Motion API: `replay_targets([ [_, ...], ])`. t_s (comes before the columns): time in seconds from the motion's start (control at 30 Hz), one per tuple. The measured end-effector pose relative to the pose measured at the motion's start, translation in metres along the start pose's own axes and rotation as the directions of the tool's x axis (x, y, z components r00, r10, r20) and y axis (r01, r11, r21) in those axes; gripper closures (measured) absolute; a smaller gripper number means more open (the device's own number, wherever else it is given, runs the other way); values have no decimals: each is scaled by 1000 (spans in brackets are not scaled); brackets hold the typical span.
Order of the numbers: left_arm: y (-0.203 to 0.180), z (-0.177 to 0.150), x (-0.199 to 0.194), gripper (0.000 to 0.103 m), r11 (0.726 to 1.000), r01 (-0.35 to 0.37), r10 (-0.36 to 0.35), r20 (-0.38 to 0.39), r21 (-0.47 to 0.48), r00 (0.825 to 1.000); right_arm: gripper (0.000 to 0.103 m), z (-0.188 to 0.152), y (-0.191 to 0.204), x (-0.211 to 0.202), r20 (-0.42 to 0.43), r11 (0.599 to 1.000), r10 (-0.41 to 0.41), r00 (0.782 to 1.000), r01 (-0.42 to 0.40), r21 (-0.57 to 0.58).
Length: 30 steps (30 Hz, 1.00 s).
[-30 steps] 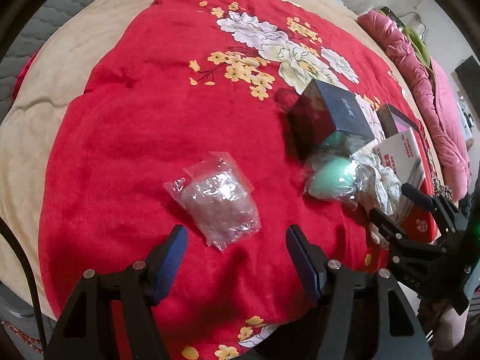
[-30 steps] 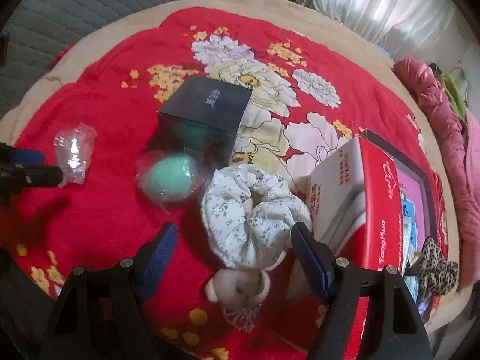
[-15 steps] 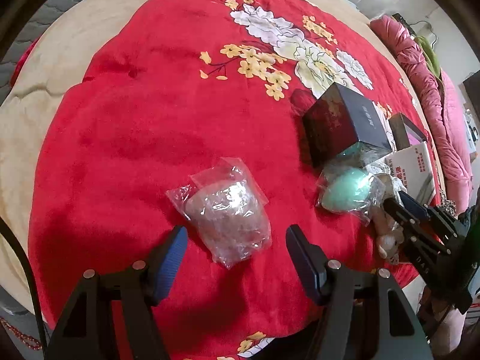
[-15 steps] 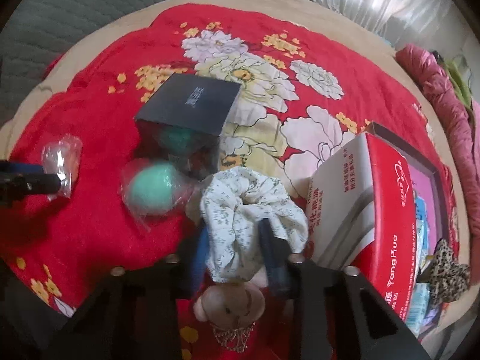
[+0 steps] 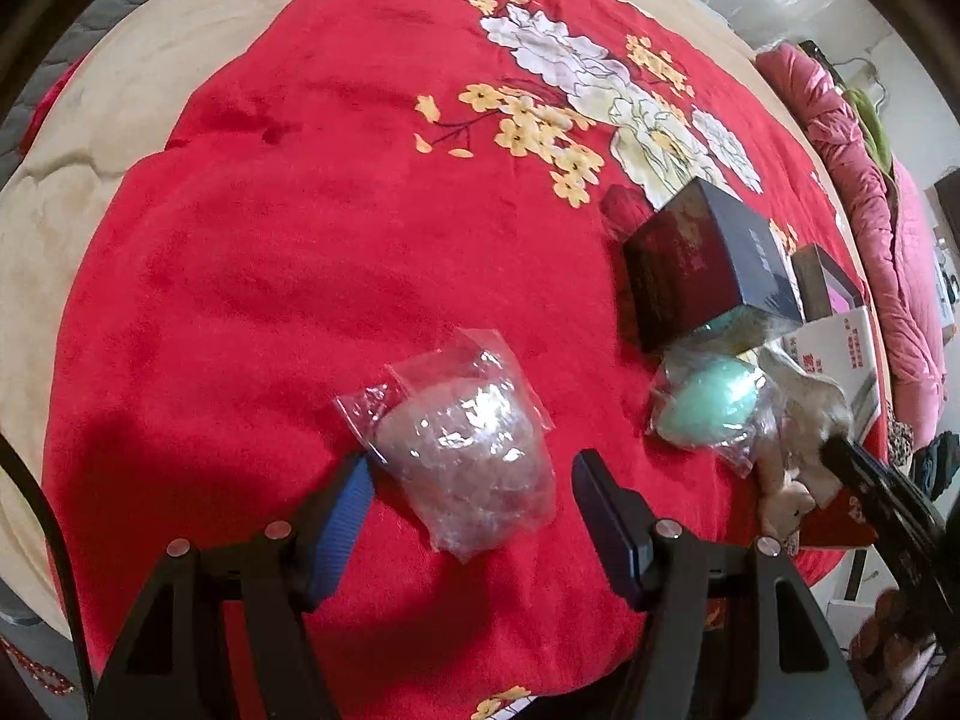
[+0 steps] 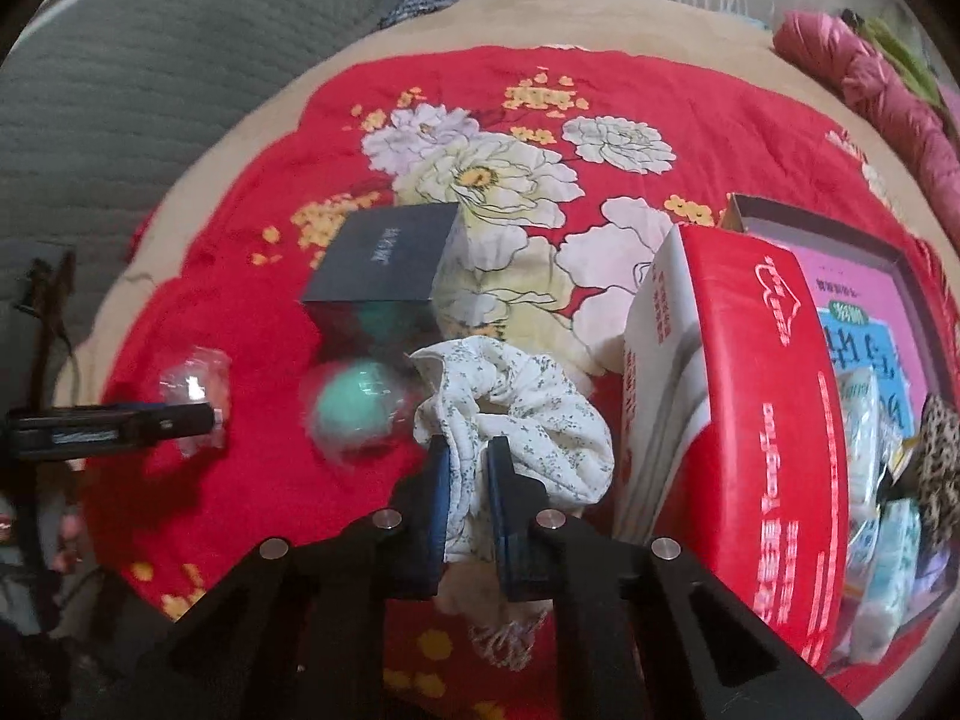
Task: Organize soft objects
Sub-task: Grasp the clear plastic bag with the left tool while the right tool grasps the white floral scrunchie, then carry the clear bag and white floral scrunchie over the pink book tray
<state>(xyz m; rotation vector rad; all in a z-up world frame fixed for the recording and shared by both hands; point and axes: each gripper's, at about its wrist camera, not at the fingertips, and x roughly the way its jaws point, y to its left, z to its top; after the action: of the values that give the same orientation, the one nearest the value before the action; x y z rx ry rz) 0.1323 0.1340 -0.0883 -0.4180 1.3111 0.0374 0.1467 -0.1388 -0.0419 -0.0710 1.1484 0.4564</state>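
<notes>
A clear plastic bag (image 5: pixel 462 450) with a pale soft lump inside lies on the red flowered blanket (image 5: pixel 312 228). My left gripper (image 5: pixel 471 462) is open, and its fingers stand on either side of the bag without pressing it. My right gripper (image 6: pixel 468 450) has its jaws closing tight on a white floral scrunchie (image 6: pixel 528 408), the pads pinching its cloth. A green egg-shaped sponge (image 6: pixel 354 408) in clear wrap lies just left of the scrunchie. A small plush toy (image 5: pixel 786 504) lies under the right gripper. The left gripper (image 6: pixel 180 420) shows at the left edge of the right wrist view.
A dark box (image 6: pixel 384 258) stands behind the sponge. A red and white carton (image 6: pixel 762 420) stands right of the scrunchie, and beyond it an open box (image 6: pixel 870 312) holds packets. Pink bedding (image 5: pixel 888 276) runs along the far right. A beige cover (image 5: pixel 120 120) borders the blanket.
The right gripper's jaws closed from wide open onto the scrunchie. The left gripper sank toward the clear bag, which now sits between its fingers.
</notes>
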Motion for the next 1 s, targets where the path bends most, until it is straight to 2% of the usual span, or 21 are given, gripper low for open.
replay_targets([
  [0.23,4,3,6,35,1000,5,-5,5,-30,1000,91,-10,5,-13,-9,999,51,999,-51,5],
  [0.43,4,3,8,44,1000,3,-2,7,-31,1000,91,-22,11,-4,-45,998,67,997,-67,4],
  [0.67,2,4,10,47,999,-19,19,-8,-34,1000,91,-20,6,-10,-24,996,84,996,-84,35],
  [0.83,-7,2,-3,48,1000,-1,1,4,-27,1000,91,-16,5,-19,0,995,95,995,-95,37],
  [1.0,-32,-2,-25,48,999,4,-5,43,40,999,91,-11,7,-29,26,995,96,995,-97,33],
])
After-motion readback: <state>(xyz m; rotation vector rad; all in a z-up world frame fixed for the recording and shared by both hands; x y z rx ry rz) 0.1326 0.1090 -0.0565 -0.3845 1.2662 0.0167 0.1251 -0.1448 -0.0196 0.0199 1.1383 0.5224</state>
